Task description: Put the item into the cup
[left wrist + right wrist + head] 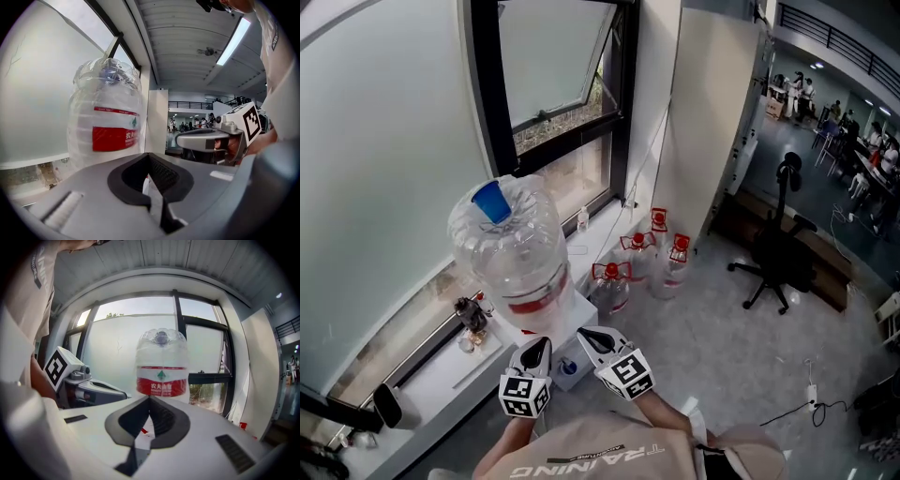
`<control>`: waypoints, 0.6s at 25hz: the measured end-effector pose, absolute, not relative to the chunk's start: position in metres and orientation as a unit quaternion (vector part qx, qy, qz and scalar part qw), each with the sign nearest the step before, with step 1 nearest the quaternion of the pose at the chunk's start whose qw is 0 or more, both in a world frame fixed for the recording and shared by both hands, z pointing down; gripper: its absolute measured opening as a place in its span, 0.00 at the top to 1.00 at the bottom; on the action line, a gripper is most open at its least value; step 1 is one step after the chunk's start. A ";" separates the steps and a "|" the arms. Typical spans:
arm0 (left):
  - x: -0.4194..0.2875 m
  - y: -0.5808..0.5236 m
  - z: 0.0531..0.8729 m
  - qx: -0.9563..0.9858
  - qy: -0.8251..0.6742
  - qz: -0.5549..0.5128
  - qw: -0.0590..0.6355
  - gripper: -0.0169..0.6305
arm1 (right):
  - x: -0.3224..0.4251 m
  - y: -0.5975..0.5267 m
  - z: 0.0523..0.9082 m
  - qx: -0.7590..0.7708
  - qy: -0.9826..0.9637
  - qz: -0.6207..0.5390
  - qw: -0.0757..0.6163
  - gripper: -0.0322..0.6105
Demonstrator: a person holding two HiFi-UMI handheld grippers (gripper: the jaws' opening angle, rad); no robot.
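Cup and item are both missing from every view: nothing I can pick out as a cup, and no loose object ready to go into one. What fills the scene is a large clear water bottle (508,248) with a red label, standing upside down on a white dispenser (546,330) by the window ledge (441,370). The left claw (536,352) and the right claw (591,337) hang side by side just in front of it, near each other but apart. In each claw's own view the dark pads are pressed together with nothing pinched between them. A small blue part (569,367) shows below the claws; what it is I cannot tell. Clear jugs with red caps (637,255) stand on the floor beyond, and a black office chair (776,248) well apart.

As I judge it, the task has not begun: finding, gripping and dropping the item all remain.
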State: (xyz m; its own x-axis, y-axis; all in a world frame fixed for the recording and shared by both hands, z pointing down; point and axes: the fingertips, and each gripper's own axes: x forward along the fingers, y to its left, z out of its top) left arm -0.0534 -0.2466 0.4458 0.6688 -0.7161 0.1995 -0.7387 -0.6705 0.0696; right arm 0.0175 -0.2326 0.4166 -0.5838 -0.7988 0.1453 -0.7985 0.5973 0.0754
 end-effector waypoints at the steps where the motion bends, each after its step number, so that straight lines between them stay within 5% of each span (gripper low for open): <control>1: -0.051 -0.248 0.444 0.911 -0.398 0.076 0.071 0.96 | 0.019 -0.233 0.417 0.450 -0.889 0.000 0.083 0.93; 15: -0.041 -0.252 0.445 0.918 -0.383 0.075 0.075 0.96 | 0.013 -0.242 0.415 0.445 -0.892 0.006 0.082 0.93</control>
State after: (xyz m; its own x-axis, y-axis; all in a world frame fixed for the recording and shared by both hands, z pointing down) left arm -0.0414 -0.2522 0.4449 0.6949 -0.6923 0.1946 -0.7147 -0.6948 0.0805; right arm 0.0135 -0.2424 0.4146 -0.5904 -0.7927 0.1515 -0.7948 0.6038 0.0618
